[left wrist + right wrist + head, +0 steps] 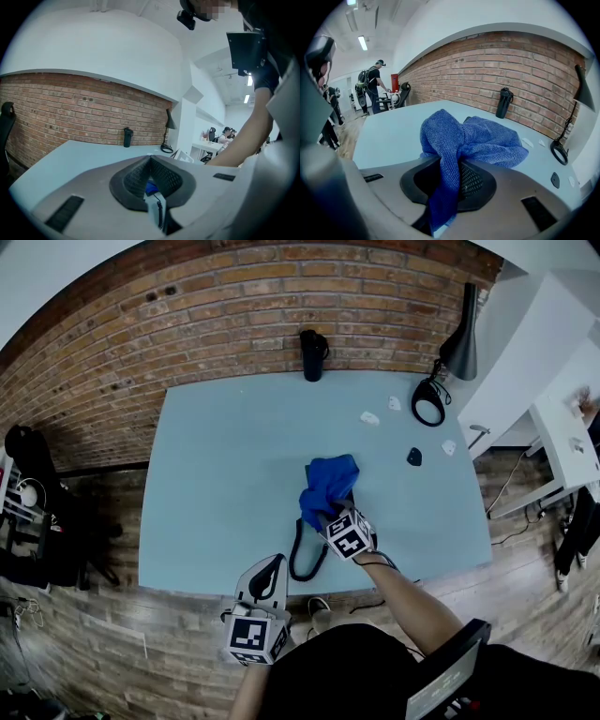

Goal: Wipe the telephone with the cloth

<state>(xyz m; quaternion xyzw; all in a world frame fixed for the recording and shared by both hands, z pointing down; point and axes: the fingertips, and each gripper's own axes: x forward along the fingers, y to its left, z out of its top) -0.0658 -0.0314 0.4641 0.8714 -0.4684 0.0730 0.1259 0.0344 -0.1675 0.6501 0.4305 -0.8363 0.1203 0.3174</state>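
A blue cloth (pixel 328 484) lies bunched near the middle of the light blue table (pixel 216 474), over a dark telephone that it mostly hides. The phone's black coiled cord (pixel 302 559) loops toward the front edge. My right gripper (pixel 328 515) is shut on the cloth (pixel 459 140), and a fold hangs down between its jaws. My left gripper (pixel 269 568) hovers at the table's front edge, left of the cord, jaws together and empty. Through the left gripper (pixel 150 159) I glimpse the cord (pixel 160 211) and a bit of the cloth (pixel 151 189).
A black bottle (pixel 312 354) stands at the table's back edge by the brick wall. A black desk lamp (pixel 459 334) with a ring base (pixel 428 401) is at the back right. Small white scraps (pixel 370 417) and a small black piece (pixel 414 457) lie near it. White desks (pixel 562 427) stand to the right.
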